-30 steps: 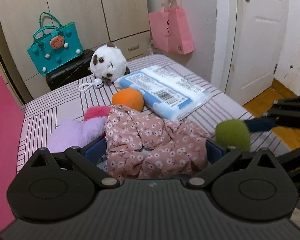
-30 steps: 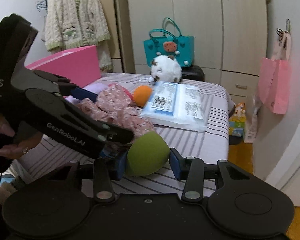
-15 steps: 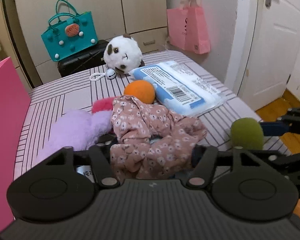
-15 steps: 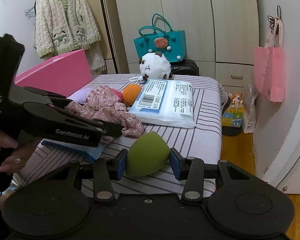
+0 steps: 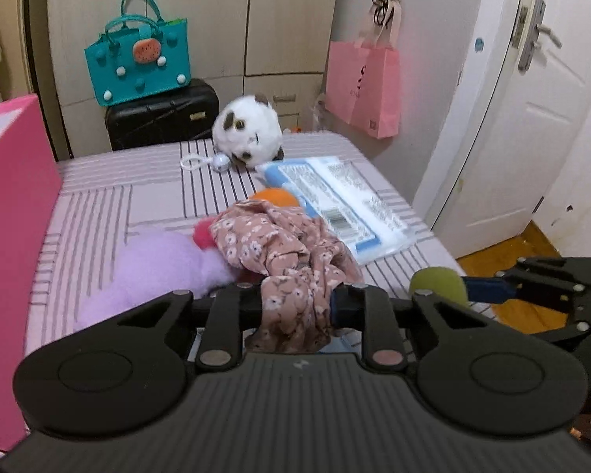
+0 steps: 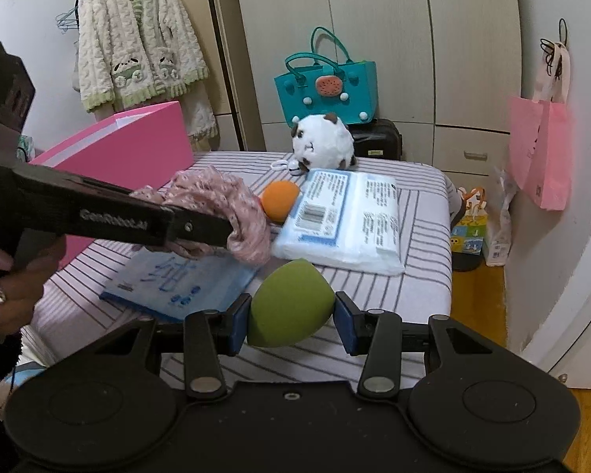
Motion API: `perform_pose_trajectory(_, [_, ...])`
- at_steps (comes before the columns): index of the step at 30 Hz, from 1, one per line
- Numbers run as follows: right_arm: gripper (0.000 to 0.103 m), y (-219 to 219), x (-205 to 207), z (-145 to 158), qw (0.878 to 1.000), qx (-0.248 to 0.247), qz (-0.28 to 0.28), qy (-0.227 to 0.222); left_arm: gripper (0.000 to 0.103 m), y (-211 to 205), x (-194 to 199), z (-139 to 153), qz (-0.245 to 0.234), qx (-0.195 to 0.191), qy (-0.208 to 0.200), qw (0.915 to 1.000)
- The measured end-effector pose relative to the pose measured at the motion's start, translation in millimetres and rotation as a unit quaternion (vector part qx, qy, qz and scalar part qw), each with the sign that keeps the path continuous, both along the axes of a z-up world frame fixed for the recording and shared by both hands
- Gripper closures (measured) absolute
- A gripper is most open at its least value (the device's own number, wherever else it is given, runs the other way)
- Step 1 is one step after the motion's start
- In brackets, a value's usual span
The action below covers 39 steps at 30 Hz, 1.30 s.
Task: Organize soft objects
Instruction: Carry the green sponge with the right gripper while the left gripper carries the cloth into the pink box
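- Floral cloth (image 5: 291, 260): thin, crumpled pink fabric.
- Green sponge (image 6: 289, 303): matt, finely porous foam.
- Purple plush (image 5: 157, 268), at nine o'clock of the cloth: fuzzy pile.
- Wrapped pack (image 6: 346, 216): glossy plastic film.
- Bed sheet (image 5: 138, 201): smooth striped cotton.
- Pink box (image 6: 130, 146): matt card.

Bare striped bed (image 5: 138, 197) open between pink box (image 5: 12, 216) and floral cloth (image 5: 287, 244); plush (image 5: 248, 134), orange ball (image 6: 279, 199), wipes pack (image 6: 346, 220) block the far right.

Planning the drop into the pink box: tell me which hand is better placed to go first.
Left, probably. The left gripper, jaws shut on the floral cloth, sits right beside the pink box. The right gripper, holding the green sponge, is farther away.
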State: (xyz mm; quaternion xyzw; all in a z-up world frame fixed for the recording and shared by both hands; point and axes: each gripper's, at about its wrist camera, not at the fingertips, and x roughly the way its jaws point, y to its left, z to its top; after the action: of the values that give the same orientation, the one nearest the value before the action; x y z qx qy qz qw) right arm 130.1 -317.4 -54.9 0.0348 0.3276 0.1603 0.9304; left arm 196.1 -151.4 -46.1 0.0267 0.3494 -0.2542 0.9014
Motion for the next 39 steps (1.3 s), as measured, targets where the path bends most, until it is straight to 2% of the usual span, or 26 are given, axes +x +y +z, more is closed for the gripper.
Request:
perform_pose_trajectory(7, [0.053, 12, 9, 16, 1.0, -0.007, 0.001, 0.013, 0.081, 28, 2, 25, -0.003, -0.016, 0.006, 0.9999])
perform_pose_trajectory(11, [0.053, 20, 17, 24, 0.999, 0.014, 0.01, 0.048, 0.081, 47, 5, 33, -0.007, -0.009, 0.032, 0.9994])
perform_pose_trajectory(14, [0.053, 28, 24, 31, 0.996, 0.028, 0.026, 0.075, 0.081, 61, 8, 41, -0.028, 0.008, 0.049, 0.9984])
perform_pose_trajectory(17, [0.053, 43, 29, 44, 0.995, 0.027, 0.048, 0.084, 0.081, 79, 5, 56, -0.039, 0.041, 0.035, 0.9978])
perform_pose_trajectory(21, [0.053, 65, 34, 72, 0.994, 0.031, 0.077, 0.069, 0.081, 109, 6, 77, -0.019, 0.068, 0.021, 0.9973])
perform_pose_trajectory(25, [0.053, 93, 42, 102, 0.99, 0.054, 0.125, 0.046, 0.081, 150, 8, 105, -0.019, 0.048, 0.018, 0.9985])
perform_pose_trajectory(28, [0.053, 115, 50, 120, 0.986, 0.048, 0.159, 0.021, 0.081, 179, 11, 121, -0.002, 0.052, 0.0, 0.9986])
perform_pose_trajectory(34, [0.053, 172, 82, 144, 0.976, 0.022, 0.218, -0.006, 0.081, 230, 33, 132, 0.038, 0.06, -0.002, 0.9975])
perform_pose_trajectory(39, [0.053, 226, 121, 151, 0.966, -0.013, 0.256, -0.029, 0.081, 262, 69, 128, 0.075, 0.07, 0.0, 0.9948])
